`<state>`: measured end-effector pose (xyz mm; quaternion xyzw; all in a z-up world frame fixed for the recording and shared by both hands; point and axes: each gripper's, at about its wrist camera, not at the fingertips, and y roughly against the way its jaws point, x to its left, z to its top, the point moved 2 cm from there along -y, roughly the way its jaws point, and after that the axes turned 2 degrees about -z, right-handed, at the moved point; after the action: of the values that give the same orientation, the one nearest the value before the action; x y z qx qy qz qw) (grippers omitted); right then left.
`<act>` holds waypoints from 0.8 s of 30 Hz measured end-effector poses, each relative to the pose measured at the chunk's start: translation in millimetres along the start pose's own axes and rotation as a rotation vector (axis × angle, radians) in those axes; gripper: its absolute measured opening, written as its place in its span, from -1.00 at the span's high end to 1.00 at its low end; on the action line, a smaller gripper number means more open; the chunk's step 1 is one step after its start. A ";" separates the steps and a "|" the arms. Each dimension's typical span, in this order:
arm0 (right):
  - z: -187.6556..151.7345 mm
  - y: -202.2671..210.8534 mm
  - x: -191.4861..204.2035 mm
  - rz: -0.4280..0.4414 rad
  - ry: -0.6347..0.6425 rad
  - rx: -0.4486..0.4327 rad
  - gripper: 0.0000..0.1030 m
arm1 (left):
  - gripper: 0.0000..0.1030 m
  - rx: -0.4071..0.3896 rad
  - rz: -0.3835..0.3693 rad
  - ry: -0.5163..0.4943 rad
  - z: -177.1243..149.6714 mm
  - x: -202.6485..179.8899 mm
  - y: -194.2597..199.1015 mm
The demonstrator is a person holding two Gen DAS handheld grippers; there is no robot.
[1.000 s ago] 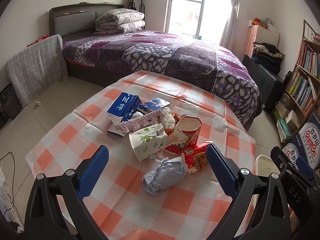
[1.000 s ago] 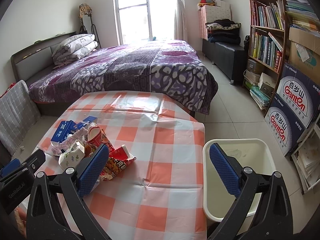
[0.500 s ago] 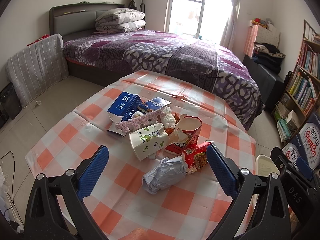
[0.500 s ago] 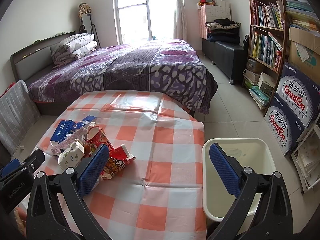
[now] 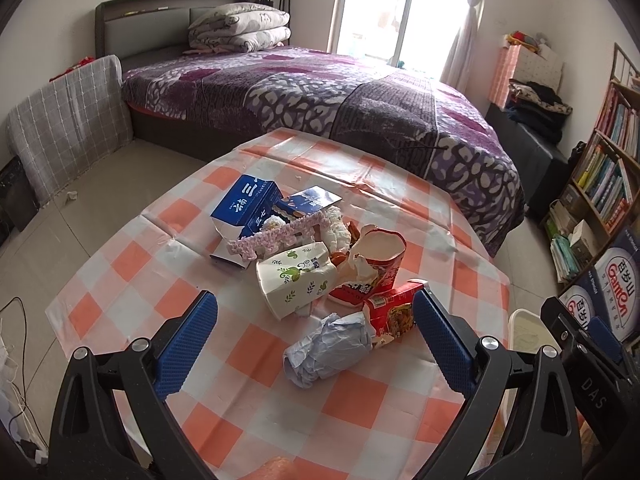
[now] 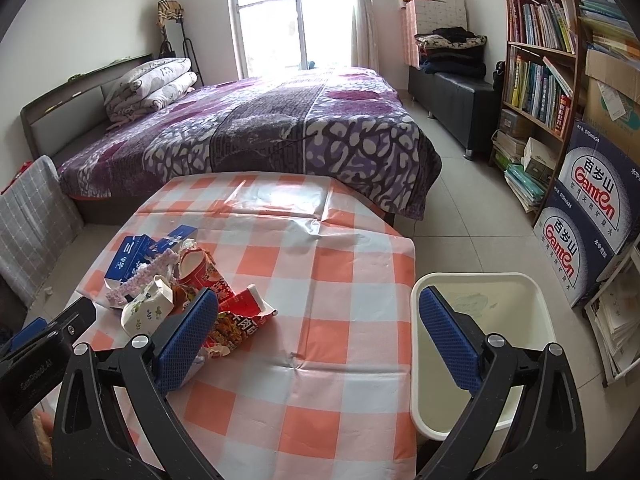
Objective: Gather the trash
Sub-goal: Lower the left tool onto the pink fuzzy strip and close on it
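A heap of trash lies on the orange-checked tablecloth (image 5: 132,280): a blue carton (image 5: 244,206), a pink strip (image 5: 276,236), a white leaf-print paper cup (image 5: 296,280) on its side, a torn red cup (image 5: 372,264), a red snack box (image 5: 390,314) and a crumpled grey-white paper ball (image 5: 328,348). My left gripper (image 5: 314,336) hovers open above the paper ball, holding nothing. My right gripper (image 6: 318,334) is open and empty over the table's right part, between the heap (image 6: 176,284) and a cream bin (image 6: 520,280) beside the table.
A bed with a purple quilt (image 6: 280,128) stands just beyond the table. A bookshelf (image 6: 540,52) and blue Ganten boxes (image 6: 588,216) line the right wall. A grey checked cover (image 5: 68,120) leans at the left. Cables (image 5: 12,344) trail on the floor.
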<state>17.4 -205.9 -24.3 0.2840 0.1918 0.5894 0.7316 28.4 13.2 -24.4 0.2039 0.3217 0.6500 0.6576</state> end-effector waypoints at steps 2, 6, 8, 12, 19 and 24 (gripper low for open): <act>11.7 1.9 1.8 0.016 0.013 0.008 -0.87 | -0.85 0.006 -0.008 0.010 15.5 4.8 -1.5; 43.4 -1.5 4.5 0.058 0.016 0.039 -0.87 | -0.85 -0.018 -0.045 0.076 60.0 28.0 1.5; 57.0 -8.8 6.5 0.077 0.013 0.062 -0.87 | -0.87 -0.011 -0.102 0.124 81.9 43.2 -1.5; 68.0 -36.9 5.5 0.130 -0.043 0.145 -0.87 | -0.87 0.177 -0.187 0.133 98.8 52.3 -40.2; 48.7 -92.3 9.1 0.153 -0.065 0.322 -0.87 | -0.87 0.423 0.000 -0.177 36.0 26.6 -111.7; 51.6 -103.4 18.1 0.137 -0.048 0.319 -0.87 | -0.87 0.375 0.053 -0.255 46.2 18.6 -120.0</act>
<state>131.3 -212.9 -50.2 0.4229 0.2454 0.5929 0.6398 146.1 29.9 -76.9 0.4116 0.3458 0.5648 0.6261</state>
